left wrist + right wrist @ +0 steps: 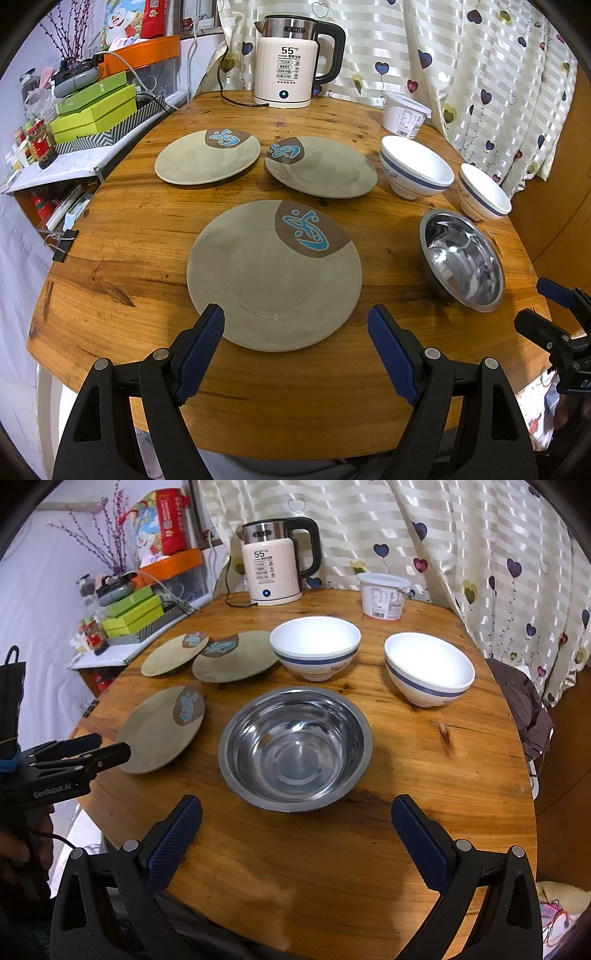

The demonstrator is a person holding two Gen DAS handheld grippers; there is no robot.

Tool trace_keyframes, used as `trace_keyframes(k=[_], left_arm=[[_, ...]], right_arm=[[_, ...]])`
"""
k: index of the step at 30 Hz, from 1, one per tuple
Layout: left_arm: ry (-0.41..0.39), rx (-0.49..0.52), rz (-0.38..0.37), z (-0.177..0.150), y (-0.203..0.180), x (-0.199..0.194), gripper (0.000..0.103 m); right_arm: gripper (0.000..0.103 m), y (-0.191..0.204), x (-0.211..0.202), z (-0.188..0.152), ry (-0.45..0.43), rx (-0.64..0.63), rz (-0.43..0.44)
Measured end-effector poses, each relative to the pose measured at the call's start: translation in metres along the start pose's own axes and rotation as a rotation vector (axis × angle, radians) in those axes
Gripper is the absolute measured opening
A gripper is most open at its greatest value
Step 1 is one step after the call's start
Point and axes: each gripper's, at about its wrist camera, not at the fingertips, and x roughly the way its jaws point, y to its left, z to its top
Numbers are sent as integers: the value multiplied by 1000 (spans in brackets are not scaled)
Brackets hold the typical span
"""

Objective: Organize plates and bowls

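Near plate [273, 275] lies flat by the tabletop's [122, 258] front edge, directly ahead of the left tongs [295, 328], which are spread wide and empty, tips level with the plate's near rim but not touching it. Two more plates [207, 157] [321, 166] sit farther back toward the left rear, rims almost meeting. Steel bowl [295, 746] stands front centre-right, ahead of the right tongs [295, 816], also spread and empty. Two white bowls [316, 648] [428, 668] stand behind it, apart from each other. Kettle [291, 62] and tub [404, 114] hold the far edge. Nothing stacked yet. Risks, as judged: flat plate offers only a thin rim, so the pads may slip or shove it off the front edge; steel bowl is slick and could skid or tip; the tongs working close together could collide.
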Motion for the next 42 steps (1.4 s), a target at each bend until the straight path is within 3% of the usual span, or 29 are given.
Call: trace_keyframes(k=[15,22,26,42], left_arm=[[-15,12,-2,4,3,-1,80],[-17,-12,-14,10,13,1,80],[-23,-19,-21,14,19,1,80],[-17,-47,-78,28,41,14,80]], right_arm=[[103,4,-1,10,-18,1,-10],[99,10,1,16,-19,-17,-11],[91,13,3,21,-19,-29,-12],[91,46,25,56,-19,-99,56]])
